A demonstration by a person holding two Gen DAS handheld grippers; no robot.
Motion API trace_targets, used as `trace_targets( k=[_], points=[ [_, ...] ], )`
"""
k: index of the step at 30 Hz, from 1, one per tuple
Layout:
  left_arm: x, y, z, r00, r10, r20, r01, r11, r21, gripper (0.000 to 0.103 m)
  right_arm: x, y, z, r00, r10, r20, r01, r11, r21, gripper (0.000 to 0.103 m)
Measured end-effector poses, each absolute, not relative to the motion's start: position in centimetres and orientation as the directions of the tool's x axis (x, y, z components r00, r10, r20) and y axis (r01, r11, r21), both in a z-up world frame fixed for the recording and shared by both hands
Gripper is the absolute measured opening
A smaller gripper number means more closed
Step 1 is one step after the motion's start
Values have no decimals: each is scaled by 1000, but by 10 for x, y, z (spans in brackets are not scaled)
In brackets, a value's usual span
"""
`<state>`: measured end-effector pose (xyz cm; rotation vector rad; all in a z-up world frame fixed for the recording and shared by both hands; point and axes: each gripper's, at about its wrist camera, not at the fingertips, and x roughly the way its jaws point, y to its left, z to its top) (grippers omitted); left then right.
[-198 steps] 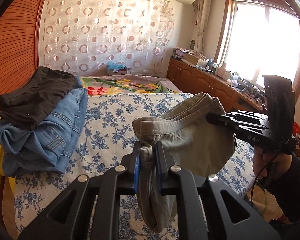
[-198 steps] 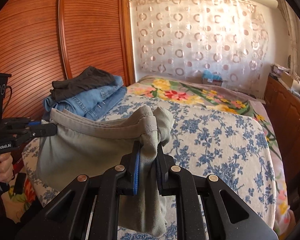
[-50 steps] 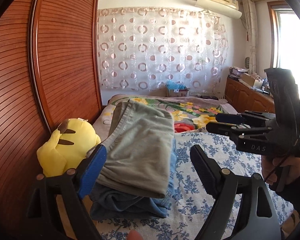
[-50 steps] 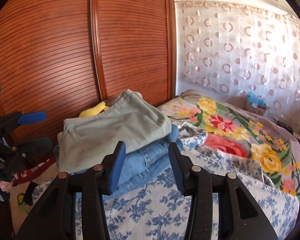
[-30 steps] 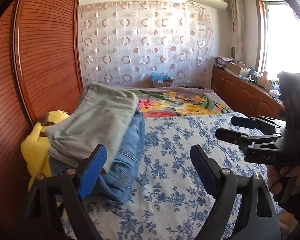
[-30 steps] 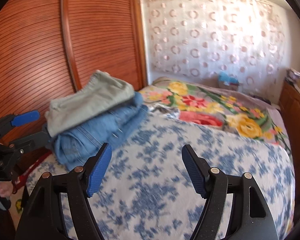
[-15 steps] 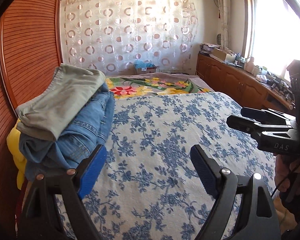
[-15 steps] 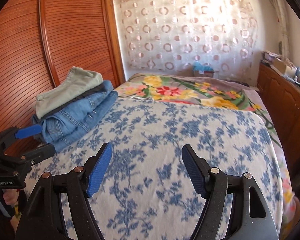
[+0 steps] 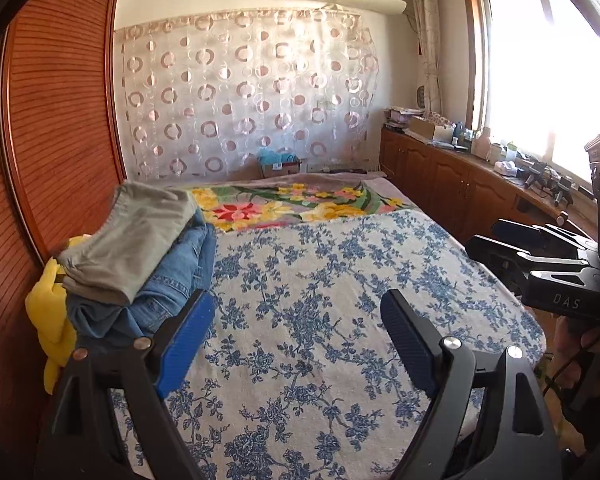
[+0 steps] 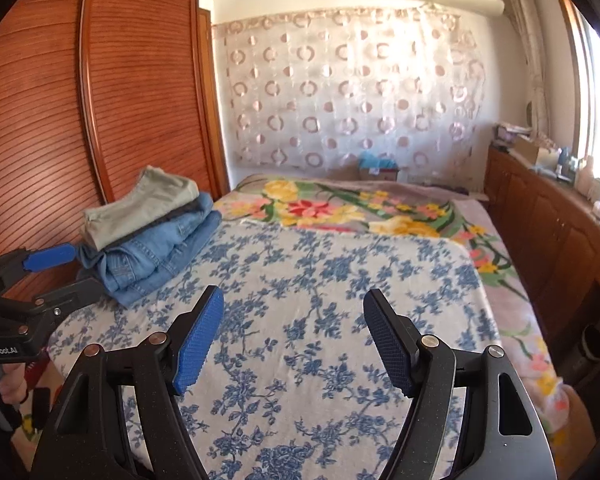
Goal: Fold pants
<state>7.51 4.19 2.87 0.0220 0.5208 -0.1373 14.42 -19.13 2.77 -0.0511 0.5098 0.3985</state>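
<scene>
The folded grey-green pants [image 9: 128,236] [image 10: 140,206] lie on top of a stack of folded blue jeans [image 9: 168,280] [image 10: 160,254] at the left edge of the bed. My left gripper [image 9: 296,320] is open over the blue-flowered bedspread [image 9: 319,300], to the right of the stack, with nothing between its blue pads. My right gripper [image 10: 294,316] is open too, above the bedspread [image 10: 319,280] and well away from the stack. Each gripper shows in the other's view: the right one [image 9: 519,248] at the right edge, the left one [image 10: 48,276] at the left edge.
A yellow plush toy [image 9: 52,312] sits behind the stack against the wooden wardrobe doors [image 10: 120,92]. A flowered blanket [image 10: 339,208] covers the far end of the bed. Wooden cabinets [image 9: 451,184] with clutter run along the right under the window. A hand [image 10: 8,384] holds the left gripper.
Both grippers have drawn back from the stack toward the near edge of the bed and risen a little. The stack now sits farther off to the left. Both stay open and empty.
</scene>
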Motion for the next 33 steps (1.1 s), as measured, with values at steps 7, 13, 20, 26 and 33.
trace_targets(
  k=[7, 13, 20, 26, 33],
  points=[
    [58, 40, 52, 883, -127, -452, 133, 991, -18, 86, 123, -203, 49, 840, 330, -430, -349, 936, 35, 74],
    [47, 34, 58, 894, -131, -429, 136, 991, -19, 86, 107, -214, 58, 862, 310, -401, -319, 947, 45, 74],
    [40, 32, 57, 899, -131, -417, 132, 991, -27, 86, 89, -220, 63, 884, 291, -366, -299, 953, 37, 74],
    [36, 34, 56, 902, -117, -415, 120, 993, -20, 86, 86, -216, 59, 890, 285, -356, -296, 955, 25, 74],
    [35, 36, 55, 901, -110, -419, 112, 994, -19, 86, 86, -214, 58, 890, 285, -357, -295, 955, 26, 74]
  ],
)
